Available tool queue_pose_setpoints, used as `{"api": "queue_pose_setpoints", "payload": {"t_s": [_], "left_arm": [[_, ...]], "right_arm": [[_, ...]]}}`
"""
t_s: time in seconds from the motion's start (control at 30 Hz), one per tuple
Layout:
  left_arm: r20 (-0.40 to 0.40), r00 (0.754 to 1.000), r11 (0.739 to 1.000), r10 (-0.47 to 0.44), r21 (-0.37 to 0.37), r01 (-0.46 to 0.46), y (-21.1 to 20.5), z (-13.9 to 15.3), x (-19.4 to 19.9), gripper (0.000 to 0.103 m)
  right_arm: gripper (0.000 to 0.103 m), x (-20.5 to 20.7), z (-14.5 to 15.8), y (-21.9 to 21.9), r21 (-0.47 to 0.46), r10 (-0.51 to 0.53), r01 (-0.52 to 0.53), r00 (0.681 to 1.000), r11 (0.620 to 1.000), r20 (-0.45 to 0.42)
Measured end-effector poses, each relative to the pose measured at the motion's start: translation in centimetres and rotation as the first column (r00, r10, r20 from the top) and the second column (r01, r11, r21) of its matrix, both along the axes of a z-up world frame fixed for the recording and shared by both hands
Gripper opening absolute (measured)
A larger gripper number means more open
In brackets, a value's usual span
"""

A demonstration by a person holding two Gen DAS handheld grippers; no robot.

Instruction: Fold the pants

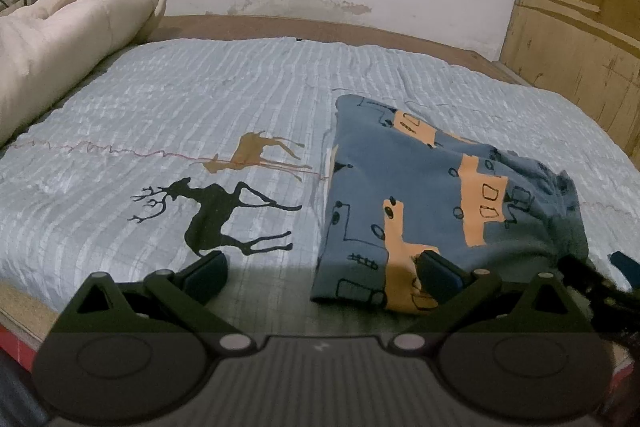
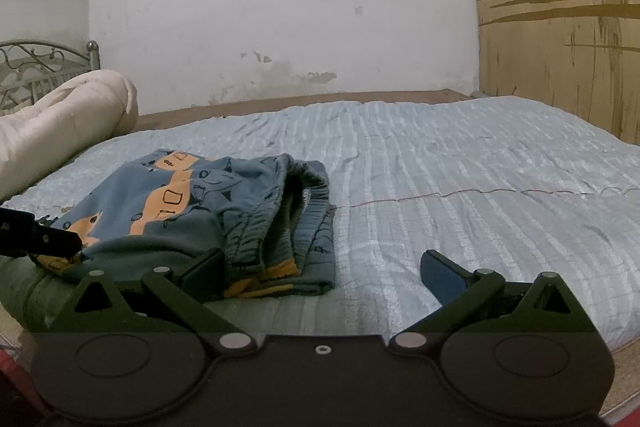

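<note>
Soft matt cloth pants (image 1: 432,195) lie on a ribbed, crinkled fabric bedspread (image 1: 160,115).

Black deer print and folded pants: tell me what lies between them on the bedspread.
Nothing lies there. The left wrist view shows only bare striped bedspread between the black deer print and the folded pants.

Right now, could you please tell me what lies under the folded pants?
The folded pants rest on the light blue bedspread, beside its printed deer. Whatever lies directly beneath them is covered.
</note>
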State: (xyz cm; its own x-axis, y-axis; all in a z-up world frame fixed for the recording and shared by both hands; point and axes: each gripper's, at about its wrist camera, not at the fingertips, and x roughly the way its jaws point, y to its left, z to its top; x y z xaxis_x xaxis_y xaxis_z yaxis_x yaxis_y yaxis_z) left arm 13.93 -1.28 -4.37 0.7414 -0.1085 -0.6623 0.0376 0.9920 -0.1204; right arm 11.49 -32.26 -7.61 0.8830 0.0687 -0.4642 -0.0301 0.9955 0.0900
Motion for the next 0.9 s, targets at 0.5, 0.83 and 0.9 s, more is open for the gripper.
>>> {"api": "queue_pose_setpoints", "payload": {"t_s": [0.5, 0.83, 0.9], "left_arm": [[0.019, 0.998, 0.997, -0.059, 0.046, 0.059, -0.4, 1.5, 4.6, 0.102], [-0.016, 0.998, 0.998, -0.061, -0.024, 0.061, -0.5, -1.0, 5.7, 0.102], [-0.017, 0.998, 0.998, -0.061, -0.018, 0.06, -0.5, -1.0, 5.6, 0.102]], "right_arm": [[0.102, 7.9, 3.3, -2.8, 0.213, 0.183, -0.157, 0.977, 0.964, -0.108], [0.102, 10.0, 0.7, -2.7, 0.254, 0.155, -0.095, 0.961, 0.963, -0.228], [0.102, 9.9, 0.6, -2.3, 0.227, 0.155, -0.103, 0.962, 0.968, -0.224]]}}
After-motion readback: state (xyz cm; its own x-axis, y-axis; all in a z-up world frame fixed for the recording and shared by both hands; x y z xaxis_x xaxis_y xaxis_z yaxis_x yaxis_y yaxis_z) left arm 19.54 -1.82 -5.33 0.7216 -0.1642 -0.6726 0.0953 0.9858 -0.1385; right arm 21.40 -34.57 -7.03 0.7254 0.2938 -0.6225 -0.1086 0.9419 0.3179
